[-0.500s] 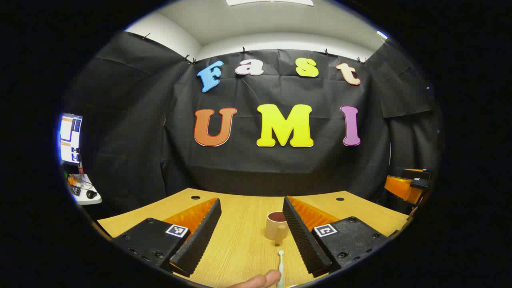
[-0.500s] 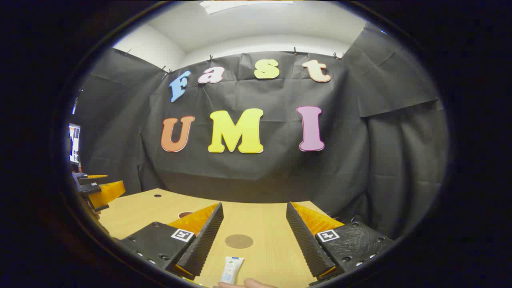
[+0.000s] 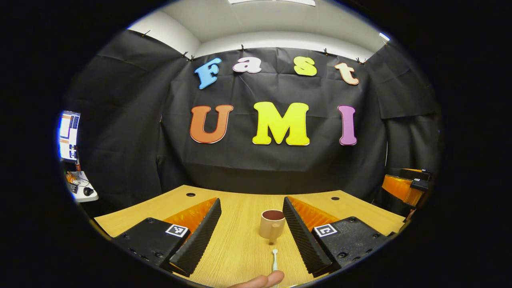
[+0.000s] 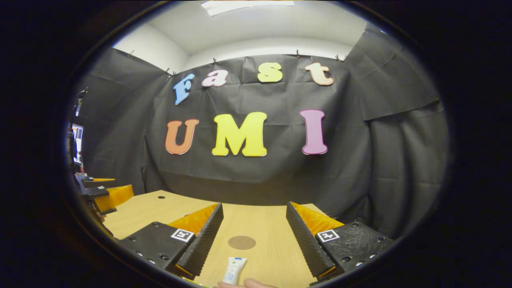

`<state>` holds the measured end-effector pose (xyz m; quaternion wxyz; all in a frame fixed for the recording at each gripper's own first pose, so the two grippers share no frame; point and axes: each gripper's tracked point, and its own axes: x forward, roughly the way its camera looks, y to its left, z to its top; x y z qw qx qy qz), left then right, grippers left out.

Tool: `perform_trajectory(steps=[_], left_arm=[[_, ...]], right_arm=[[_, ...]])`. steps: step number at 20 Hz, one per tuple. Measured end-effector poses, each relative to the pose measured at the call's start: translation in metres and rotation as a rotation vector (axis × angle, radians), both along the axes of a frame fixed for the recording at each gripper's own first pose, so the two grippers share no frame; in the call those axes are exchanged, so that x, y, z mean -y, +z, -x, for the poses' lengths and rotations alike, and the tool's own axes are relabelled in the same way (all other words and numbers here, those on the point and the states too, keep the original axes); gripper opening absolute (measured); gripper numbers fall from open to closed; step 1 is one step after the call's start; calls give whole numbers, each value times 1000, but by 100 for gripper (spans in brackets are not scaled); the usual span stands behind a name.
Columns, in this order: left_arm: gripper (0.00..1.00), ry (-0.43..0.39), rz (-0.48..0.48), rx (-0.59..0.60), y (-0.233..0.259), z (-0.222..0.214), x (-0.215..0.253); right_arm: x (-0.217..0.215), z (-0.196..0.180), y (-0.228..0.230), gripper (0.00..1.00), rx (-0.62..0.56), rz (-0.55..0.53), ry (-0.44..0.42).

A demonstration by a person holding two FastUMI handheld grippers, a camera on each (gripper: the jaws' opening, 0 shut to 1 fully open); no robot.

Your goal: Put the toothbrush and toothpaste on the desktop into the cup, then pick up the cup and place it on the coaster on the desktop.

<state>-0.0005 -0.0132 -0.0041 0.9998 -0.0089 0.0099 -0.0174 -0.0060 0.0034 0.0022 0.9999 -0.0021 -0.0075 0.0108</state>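
Cup (image 3: 272,226) stood on desk (image 3: 236,248), ahead of left gripper (image 3: 252,232); toothbrush (image 3: 275,260) laid before it. Coaster (image 4: 241,242) ahead of right gripper (image 4: 253,236); toothpaste (image 4: 233,270) nearer.

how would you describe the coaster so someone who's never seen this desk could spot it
On the wooden desktop, look between the right gripper's open fingers. The coaster is the flat, round brown disc lying there, just beyond the white toothpaste tube; it is the one dark circle on the pale wood.

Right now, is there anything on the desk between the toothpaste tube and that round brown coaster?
No. In the right gripper view, only bare wooden desktop lies between the toothpaste and the coaster, which sit apart between the open right gripper fingers.
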Motion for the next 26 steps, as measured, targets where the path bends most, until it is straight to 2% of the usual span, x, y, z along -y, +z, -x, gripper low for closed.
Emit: perform_trajectory(steps=[7, 9, 15, 18, 26], left_arm=[[98, -23, -9, -10, -6, -1, 8], [100, -24, -15, -31, -15, -3, 9], [98, -26, -24, -106, -47, -10, 9], [98, -36, -29, -186, -80, -14, 15], [99, -113, -73, -490, -182, -6, 47]], right_arm=[[6, 0, -6, 95, -7, -3, -6], [8, -1, -9, 95, -10, -3, -11], [10, -4, -24, 97, -38, 1, -10], [10, -6, -36, 97, -65, -2, -5], [1, -11, -80, 95, -162, 12, 22]])
